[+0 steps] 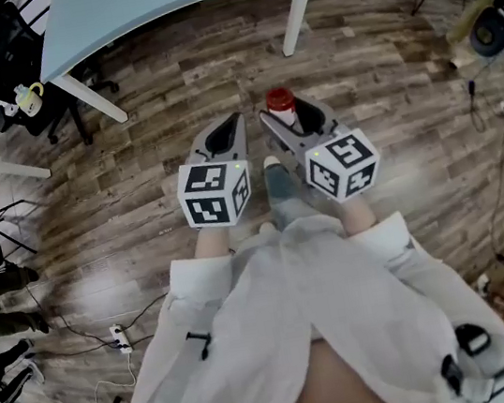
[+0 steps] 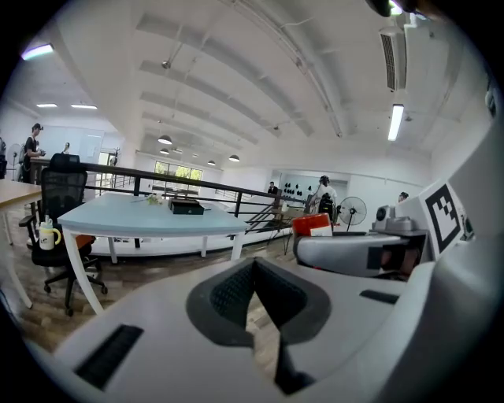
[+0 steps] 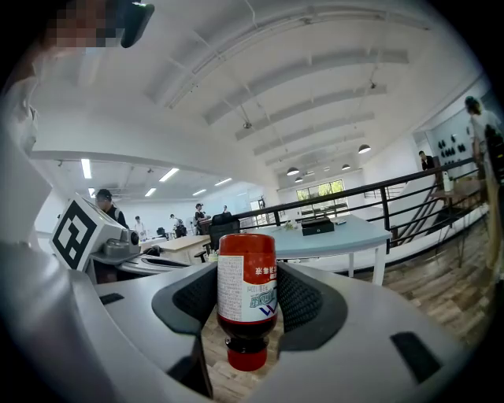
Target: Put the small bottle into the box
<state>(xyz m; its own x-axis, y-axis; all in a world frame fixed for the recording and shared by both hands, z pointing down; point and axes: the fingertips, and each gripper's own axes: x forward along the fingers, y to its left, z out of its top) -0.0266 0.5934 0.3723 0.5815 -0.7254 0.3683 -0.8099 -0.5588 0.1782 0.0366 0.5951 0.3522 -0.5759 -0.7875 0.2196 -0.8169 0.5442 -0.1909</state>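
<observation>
Small bottle [image 3: 246, 287] pinched in R claw [image 1: 295, 124]; L claw [image 2: 253, 299] pressed together, empty; both over wood floor [image 1: 140, 213].

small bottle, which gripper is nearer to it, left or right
Right. The right gripper is shut on the small bottle, which sits between its jaws. The left gripper is alongside, jaws together and empty, not touching the small bottle.

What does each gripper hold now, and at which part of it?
The right gripper holds the bottle by its labelled body, with the cap free. The left gripper is shut and holds nothing.
</observation>
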